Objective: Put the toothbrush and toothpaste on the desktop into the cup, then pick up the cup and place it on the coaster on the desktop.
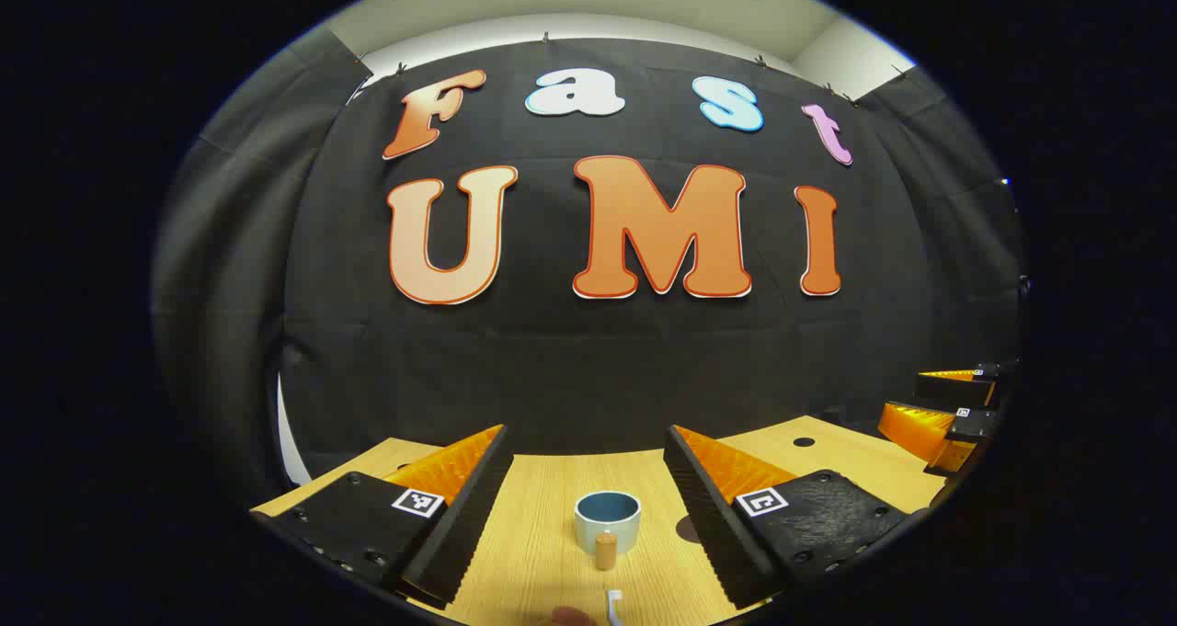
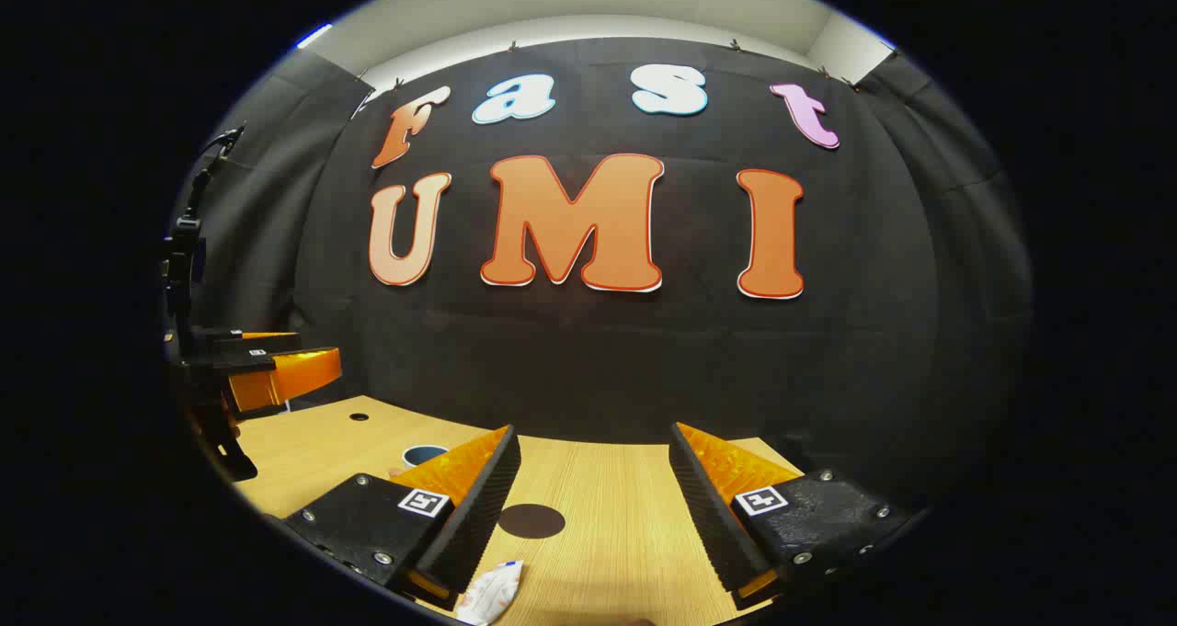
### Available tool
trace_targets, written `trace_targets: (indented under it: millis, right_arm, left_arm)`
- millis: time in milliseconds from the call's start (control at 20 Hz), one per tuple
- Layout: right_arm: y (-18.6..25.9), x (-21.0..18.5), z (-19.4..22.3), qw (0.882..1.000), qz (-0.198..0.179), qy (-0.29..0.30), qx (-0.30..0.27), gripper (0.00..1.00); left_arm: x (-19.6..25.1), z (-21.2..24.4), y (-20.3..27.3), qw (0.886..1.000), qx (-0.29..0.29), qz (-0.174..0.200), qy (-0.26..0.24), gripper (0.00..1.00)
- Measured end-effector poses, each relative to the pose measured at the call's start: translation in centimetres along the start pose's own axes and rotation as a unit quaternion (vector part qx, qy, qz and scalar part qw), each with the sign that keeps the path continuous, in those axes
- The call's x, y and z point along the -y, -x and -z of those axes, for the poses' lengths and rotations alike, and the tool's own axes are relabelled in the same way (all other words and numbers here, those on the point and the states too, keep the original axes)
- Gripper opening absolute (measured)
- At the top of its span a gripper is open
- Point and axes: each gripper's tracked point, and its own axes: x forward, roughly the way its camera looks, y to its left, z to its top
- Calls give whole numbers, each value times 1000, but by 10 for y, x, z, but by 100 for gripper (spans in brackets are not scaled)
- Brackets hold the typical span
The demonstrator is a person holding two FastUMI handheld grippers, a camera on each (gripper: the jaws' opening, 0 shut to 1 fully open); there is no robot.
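Left hand-held gripper [image 1: 588, 506] wide open and empty above desk [image 1: 533, 552], cup [image 1: 607, 520] between its fingers, toothbrush [image 1: 614, 606] nearer, right hand-held gripper [image 2: 593, 502] wide open and empty, coaster [image 2: 531, 520] ahead, toothpaste [image 2: 490, 592] at near edge.

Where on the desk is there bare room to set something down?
Bare wood lies right of the dark round coaster and behind the blue-lined white cup toward the black cloth wall. It is crowded in front of the cup, by its wooden handle and the white toothbrush.
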Motion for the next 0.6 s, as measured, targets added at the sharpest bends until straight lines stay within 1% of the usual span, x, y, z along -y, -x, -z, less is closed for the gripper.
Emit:
trace_targets:
  millis: [100,200,300,450,600]
  right_arm:
    - [-2,-5,4,1000,-3,-5,-5,97]
    - [-6,-9,6,1000,-6,-6,-9,97]
    - [-4,-10,7,1000,-8,-6,-10,97]
    - [-6,-15,1,1000,-13,-7,-6,97]
    - [-9,-18,1,1000,-12,-4,-6,97]
  left_arm:
    - [0,8,4,1000,-5,5,0,99]
    - [-5,11,6,1000,-5,-3,-2,100]
    - [-9,8,8,1000,-2,-8,3,99]
    - [-14,-1,10,1000,8,-23,-2,99]
    - [-10,-6,9,1000,15,-22,-5,99]
